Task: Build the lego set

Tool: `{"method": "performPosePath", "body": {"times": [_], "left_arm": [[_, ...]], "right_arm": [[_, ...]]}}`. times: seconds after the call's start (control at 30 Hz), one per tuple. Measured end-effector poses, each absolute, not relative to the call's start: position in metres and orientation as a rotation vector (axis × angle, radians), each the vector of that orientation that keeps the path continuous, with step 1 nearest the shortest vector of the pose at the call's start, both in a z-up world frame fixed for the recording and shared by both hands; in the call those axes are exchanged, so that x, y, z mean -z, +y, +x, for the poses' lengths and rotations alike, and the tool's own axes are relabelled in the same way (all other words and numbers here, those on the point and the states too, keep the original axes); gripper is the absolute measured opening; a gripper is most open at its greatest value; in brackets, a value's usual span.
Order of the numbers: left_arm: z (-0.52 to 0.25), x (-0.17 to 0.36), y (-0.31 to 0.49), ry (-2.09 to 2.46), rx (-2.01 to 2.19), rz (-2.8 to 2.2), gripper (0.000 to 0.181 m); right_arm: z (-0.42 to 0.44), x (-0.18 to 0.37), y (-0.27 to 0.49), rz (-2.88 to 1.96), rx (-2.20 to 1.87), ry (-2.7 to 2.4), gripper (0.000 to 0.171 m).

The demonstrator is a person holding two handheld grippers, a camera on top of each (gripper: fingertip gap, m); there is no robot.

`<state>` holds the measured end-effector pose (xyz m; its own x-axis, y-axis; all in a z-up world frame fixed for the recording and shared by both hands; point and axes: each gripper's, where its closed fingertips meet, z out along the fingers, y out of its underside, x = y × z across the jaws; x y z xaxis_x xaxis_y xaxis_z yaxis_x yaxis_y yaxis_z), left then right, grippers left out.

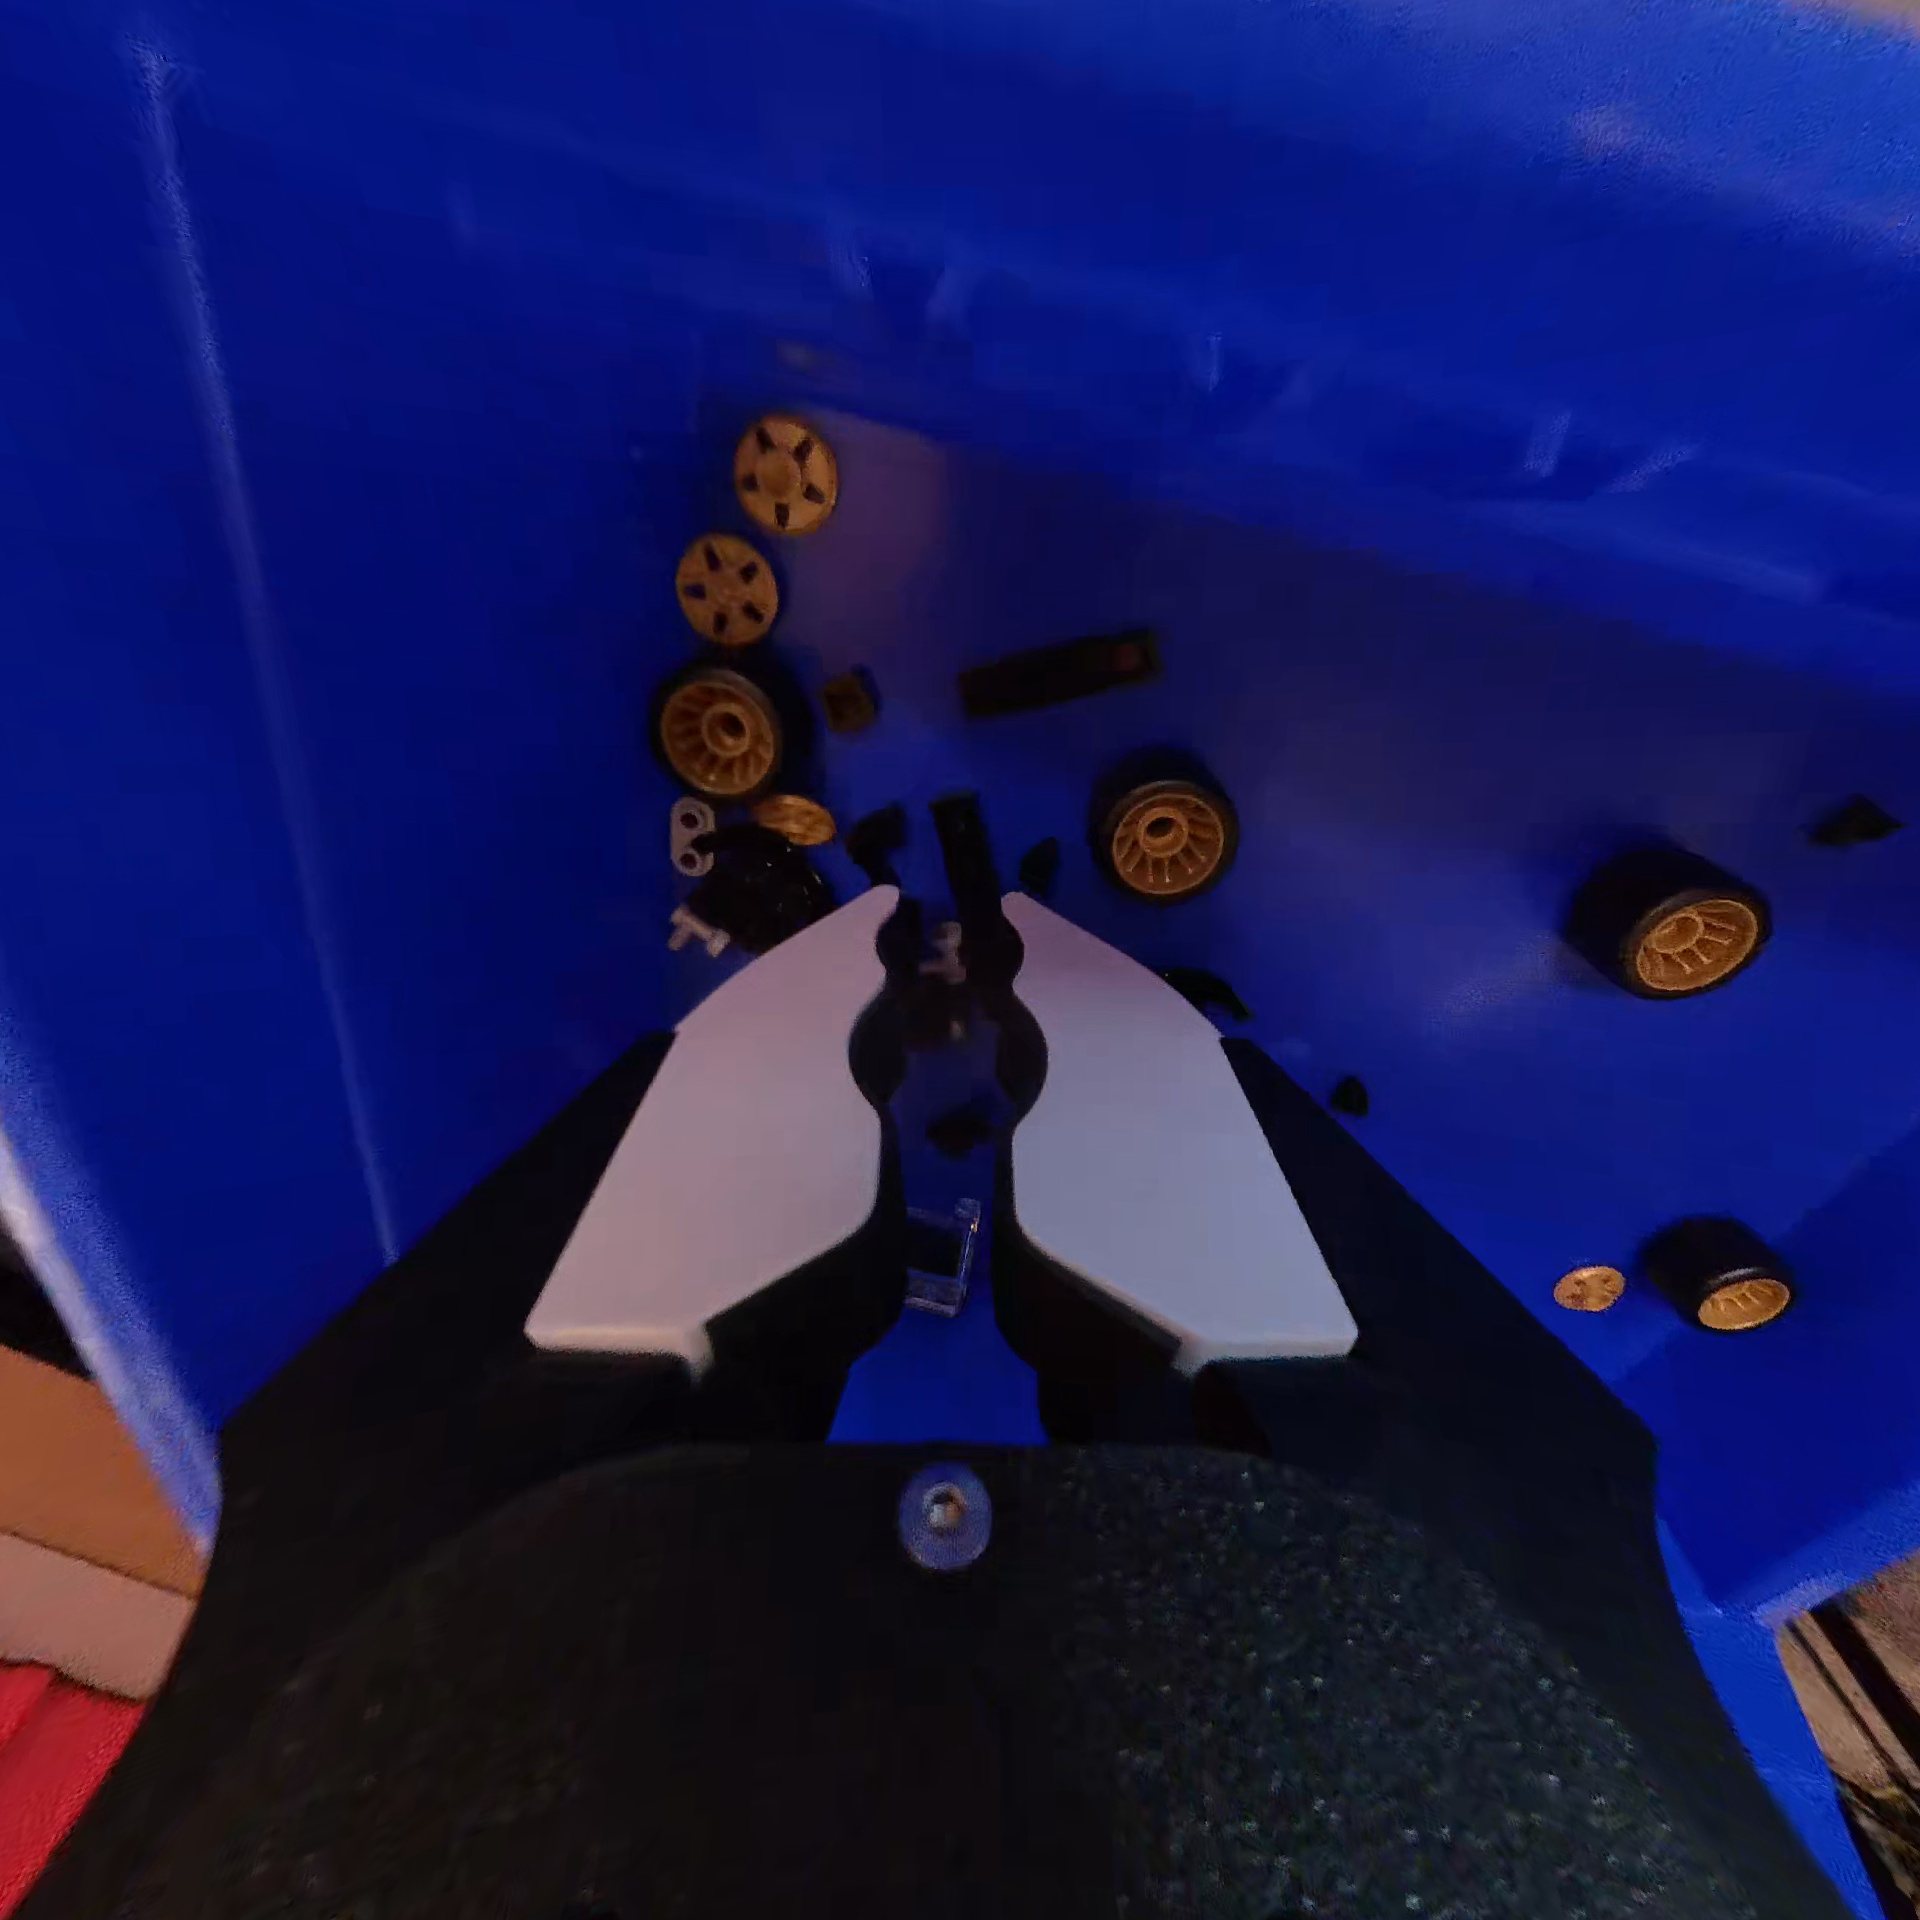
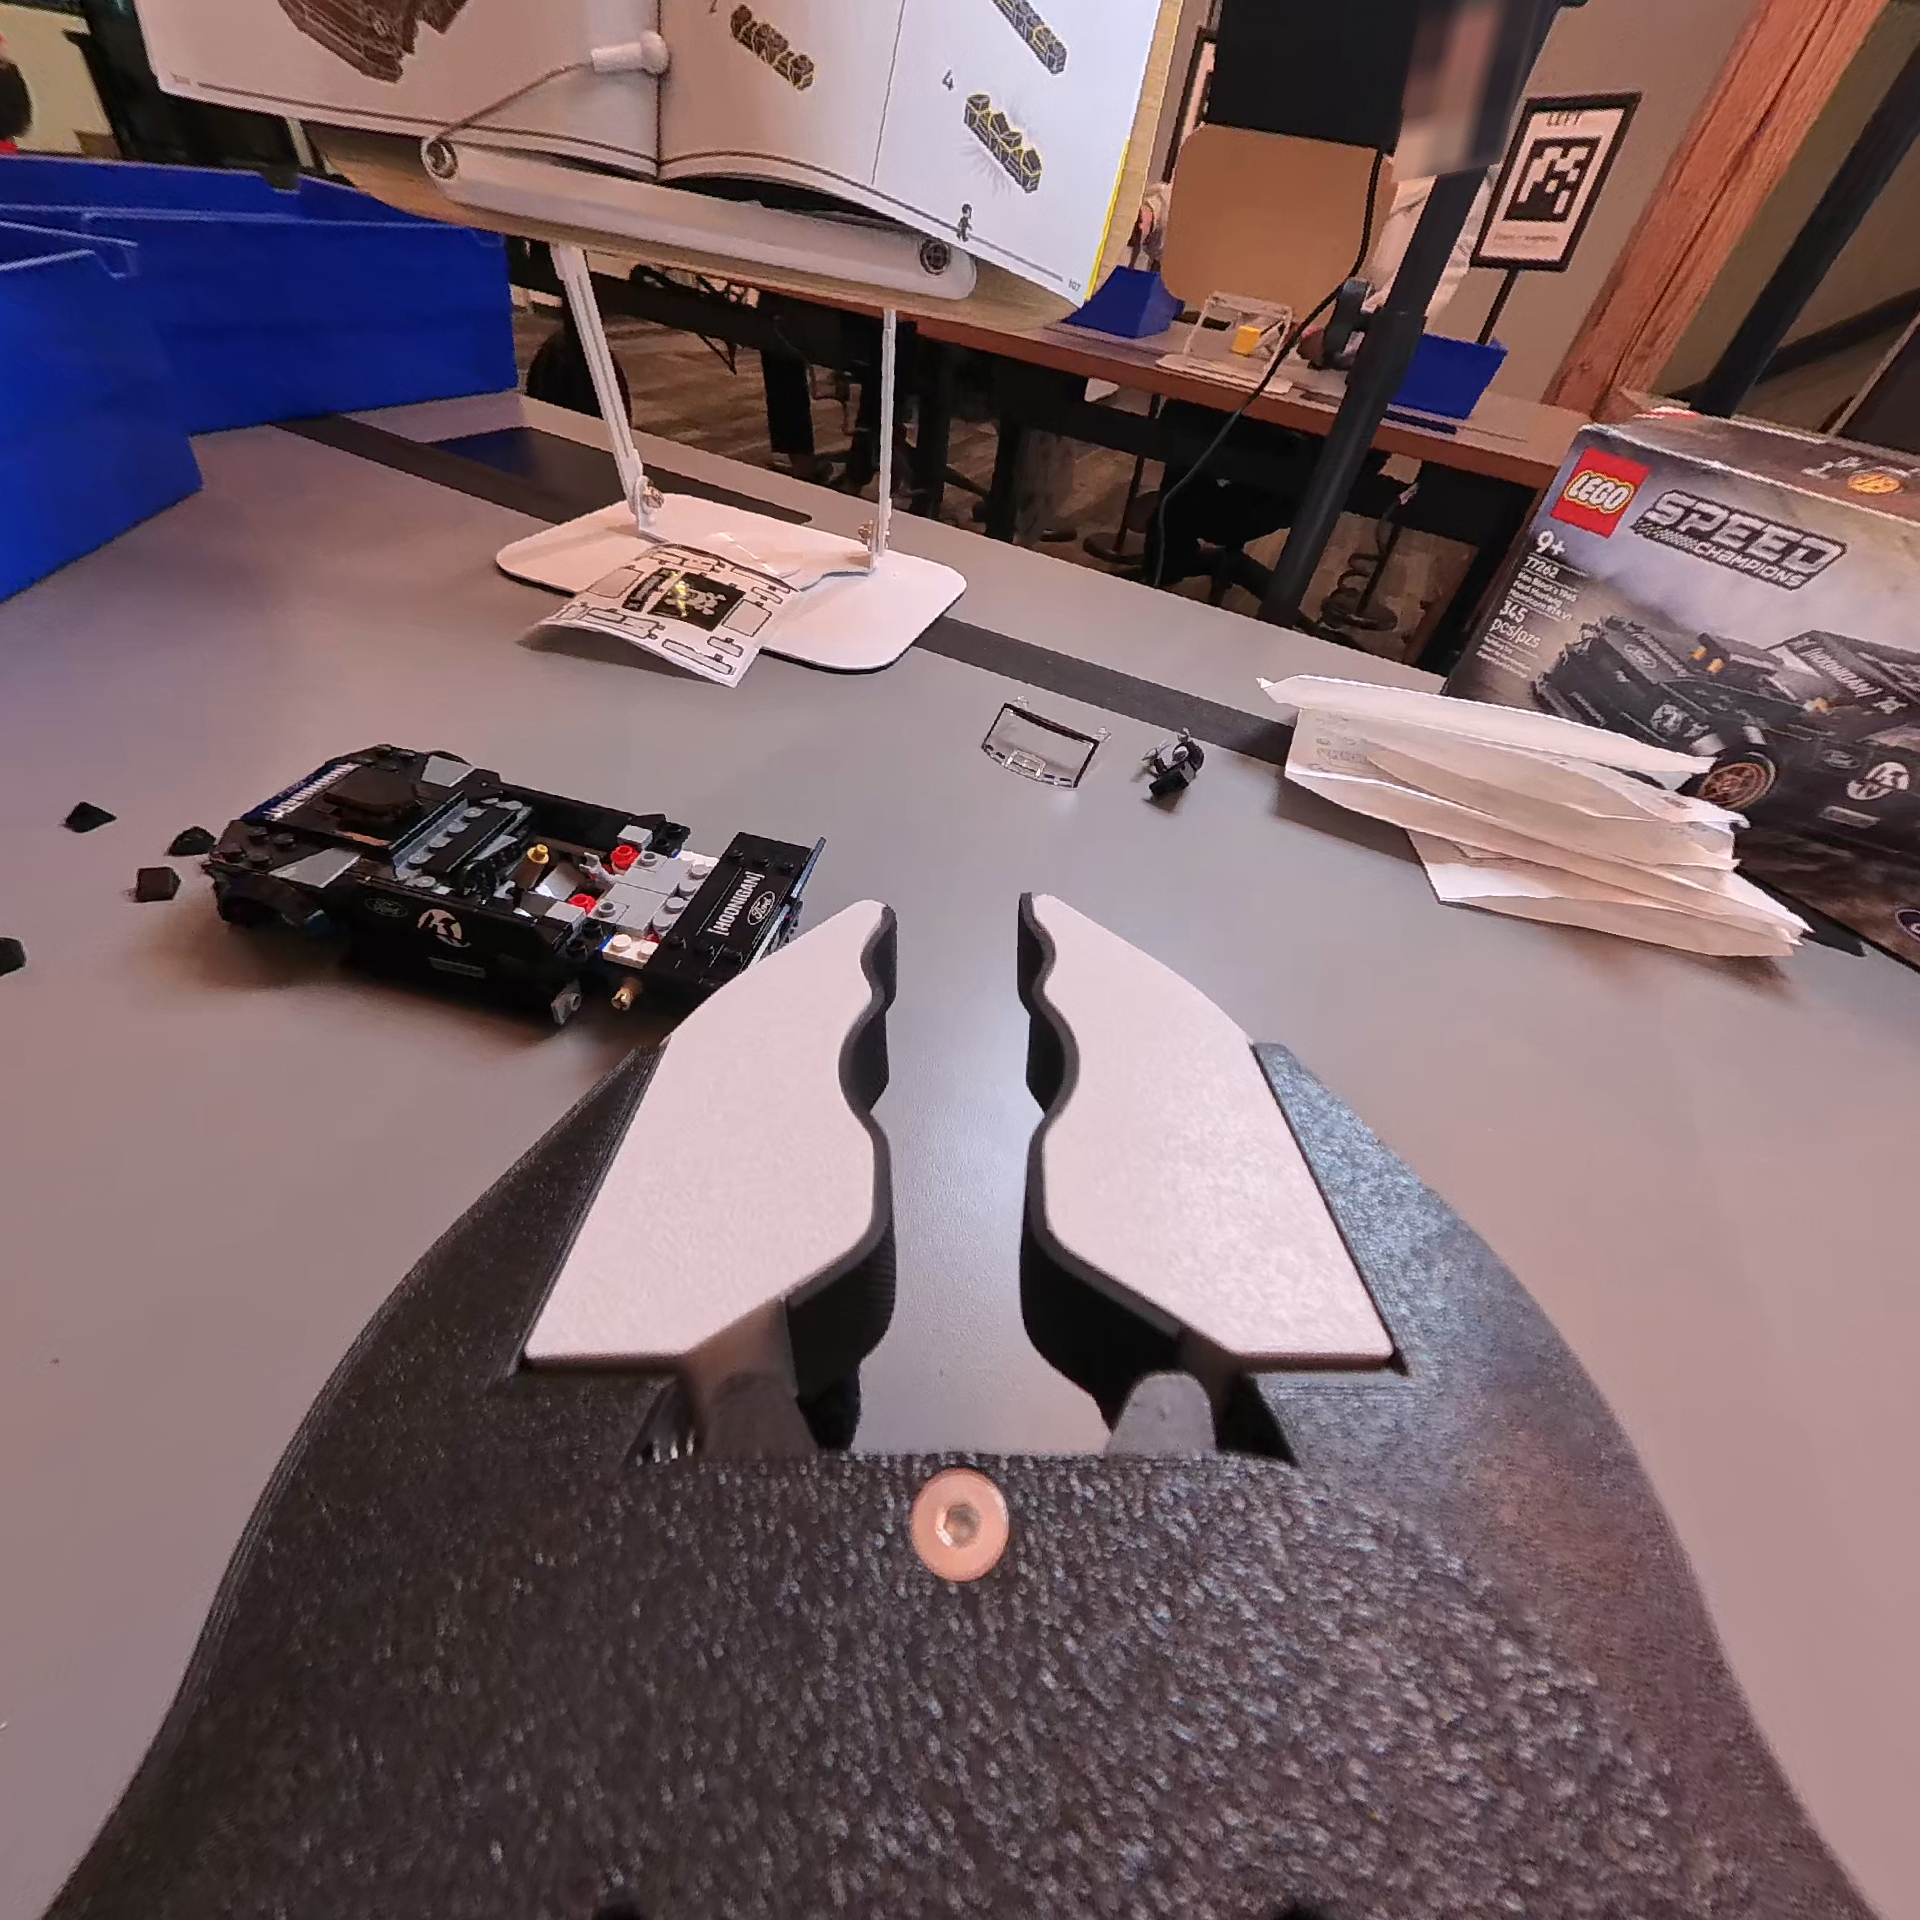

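Long black piece stands between left gripper tips inside blue bin, jaws narrowed around it, contact unclear. Clench squarely, lift straight, clear of gold wheels. Car build lies on table, far left of right gripper, released, empty.

Left wrist view is right down inside a blue bin, looking along its fingers at the bin floor — very close, walls filling the frame. Right wrist view sits low over the grey table, facing across it toward the booklet stand — farther off. The two views share no part of the scene.
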<state>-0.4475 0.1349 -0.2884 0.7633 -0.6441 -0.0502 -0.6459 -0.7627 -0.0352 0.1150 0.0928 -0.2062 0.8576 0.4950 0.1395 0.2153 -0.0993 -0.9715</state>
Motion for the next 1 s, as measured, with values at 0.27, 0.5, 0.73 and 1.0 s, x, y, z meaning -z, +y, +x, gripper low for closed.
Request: {"method": "performPosePath", "body": {"times": [0.27, 0.5, 0.73, 1.0], "left_arm": [[-0.447, 0.298, 0.129, 1.014, 0.038, -2.949, 0.007], [-0.444, 0.265, 0.137, 0.982, 0.026, -2.804, 0.006], [-0.337, 0.147, 0.114, 1.197, -0.23, -2.023, 0.006], [-0.15, 0.119, 0.05, 1.335, -0.664, -1.261, 0.005]], "right_arm": [[0.117, 0.207, 0.094, -1.7, -0.286, -0.538, 0.022], [0.117, 0.205, 0.093, -1.686, -0.28, -0.538, 0.022], [0.102, 0.2, 0.084, -1.644, -0.316, -0.634, 0.021], [-0.01, 0.153, 0.034, -1.623, -0.896, -0.835, 0.028]]}}
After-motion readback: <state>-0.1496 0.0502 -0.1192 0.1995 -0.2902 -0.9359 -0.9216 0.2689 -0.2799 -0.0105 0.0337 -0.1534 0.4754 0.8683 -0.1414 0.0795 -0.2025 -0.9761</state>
